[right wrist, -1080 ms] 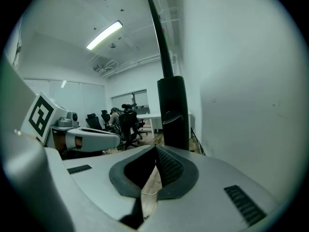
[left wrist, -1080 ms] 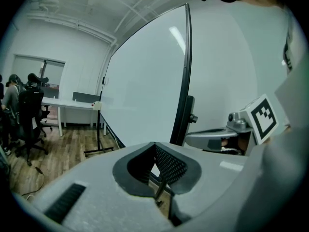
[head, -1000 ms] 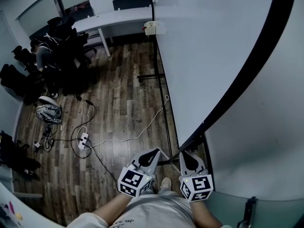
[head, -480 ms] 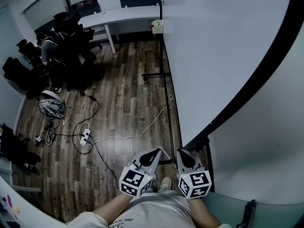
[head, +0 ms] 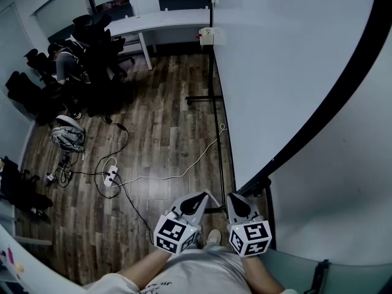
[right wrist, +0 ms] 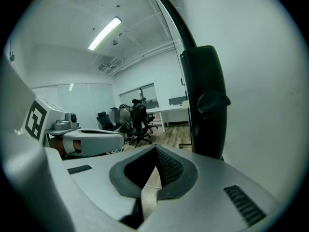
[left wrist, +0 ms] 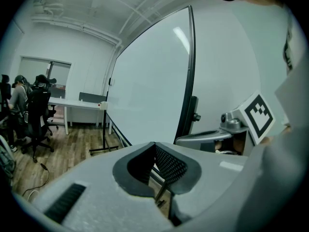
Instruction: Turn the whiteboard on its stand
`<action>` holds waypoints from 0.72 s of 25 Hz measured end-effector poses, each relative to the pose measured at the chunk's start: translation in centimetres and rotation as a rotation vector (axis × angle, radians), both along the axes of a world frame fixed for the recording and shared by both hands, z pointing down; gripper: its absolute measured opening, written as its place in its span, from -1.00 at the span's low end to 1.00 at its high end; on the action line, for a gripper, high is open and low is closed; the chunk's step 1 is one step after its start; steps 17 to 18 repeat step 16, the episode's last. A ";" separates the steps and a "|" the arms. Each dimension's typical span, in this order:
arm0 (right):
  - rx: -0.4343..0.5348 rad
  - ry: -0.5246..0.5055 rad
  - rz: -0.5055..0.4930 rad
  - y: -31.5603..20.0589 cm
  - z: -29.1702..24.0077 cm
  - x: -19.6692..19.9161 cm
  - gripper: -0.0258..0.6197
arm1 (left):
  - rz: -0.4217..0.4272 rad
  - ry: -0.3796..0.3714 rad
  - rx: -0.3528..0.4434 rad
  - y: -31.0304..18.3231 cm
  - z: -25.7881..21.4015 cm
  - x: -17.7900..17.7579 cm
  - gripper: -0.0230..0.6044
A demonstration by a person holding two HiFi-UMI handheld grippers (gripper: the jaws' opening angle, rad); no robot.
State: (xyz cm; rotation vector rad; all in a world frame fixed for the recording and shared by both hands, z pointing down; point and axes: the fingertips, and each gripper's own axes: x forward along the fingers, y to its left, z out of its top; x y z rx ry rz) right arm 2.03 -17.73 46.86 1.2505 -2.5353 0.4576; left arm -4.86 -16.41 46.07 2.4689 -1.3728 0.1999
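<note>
The big whiteboard (head: 275, 60) with its black frame (head: 334, 90) fills the right of the head view. Its stand's floor bar (head: 218, 139) runs along the wooden floor. In the left gripper view the whiteboard (left wrist: 149, 95) stands just ahead. A black pivot bracket with a knob (right wrist: 205, 100) rises close in front of my right gripper (right wrist: 156, 149). Both grippers hang low by the board's near lower corner, side by side. The left gripper (head: 199, 196) and right gripper (head: 234, 198) are shut with nothing between the pads. Neither touches the board.
A white cable (head: 184, 173) and a power strip (head: 110, 177) lie on the floor to the left. A helmet (head: 66, 135) rests further left. Office chairs with a seated person (head: 67, 66) and a white desk (head: 165, 22) stand at the back. My shoe (head: 214, 236) shows below.
The head view has shifted slightly, so the room slides right and down. Both grippers stay low by the board's corner, the right one a touch further from the frame. Jaws stay shut.
</note>
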 end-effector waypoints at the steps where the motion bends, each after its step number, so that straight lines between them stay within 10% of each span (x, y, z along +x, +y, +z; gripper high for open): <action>1: 0.001 -0.001 -0.002 0.0 0.0 -0.1 -0.90 | -0.001 -0.001 -0.001 0.0 0.1 -0.1 -0.90; 18: 0.013 0.001 -0.011 0.2 -0.3 0.6 -0.90 | 0.005 -0.006 0.004 0.2 -0.2 0.7 -0.90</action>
